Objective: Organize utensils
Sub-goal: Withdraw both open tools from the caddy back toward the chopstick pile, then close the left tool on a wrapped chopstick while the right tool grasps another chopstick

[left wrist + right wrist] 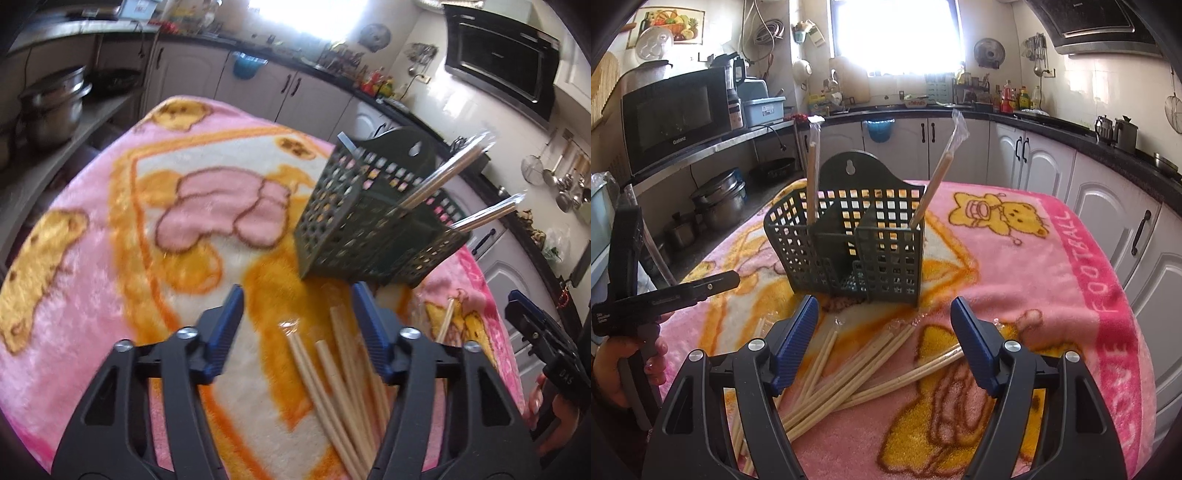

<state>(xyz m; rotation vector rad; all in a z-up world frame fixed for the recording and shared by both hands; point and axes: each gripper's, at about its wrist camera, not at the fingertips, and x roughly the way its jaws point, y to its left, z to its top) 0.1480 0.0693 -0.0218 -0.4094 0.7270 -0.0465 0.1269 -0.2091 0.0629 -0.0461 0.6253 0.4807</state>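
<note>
A dark green perforated utensil holder (pixel 849 243) stands on the pink blanket; it also shows in the left wrist view (pixel 369 214). Two plastic-wrapped chopstick pairs stand in it, one in the left compartment (pixel 812 173) and one in the right (pixel 940 173). Several wrapped wooden chopsticks (pixel 849 373) lie in a loose pile in front of the holder; they also show in the left wrist view (pixel 340 384). My left gripper (pixel 299 325) is open and empty above the pile. My right gripper (pixel 882 332) is open and empty above the pile.
A pink cartoon blanket (pixel 1052 280) covers the table. Kitchen cabinets (pixel 1034 158) and a dark counter run behind. A microwave (pixel 676 114) and steel pots (pixel 720 203) sit on shelves at the left. The left gripper's body (pixel 665 295) shows at the left edge.
</note>
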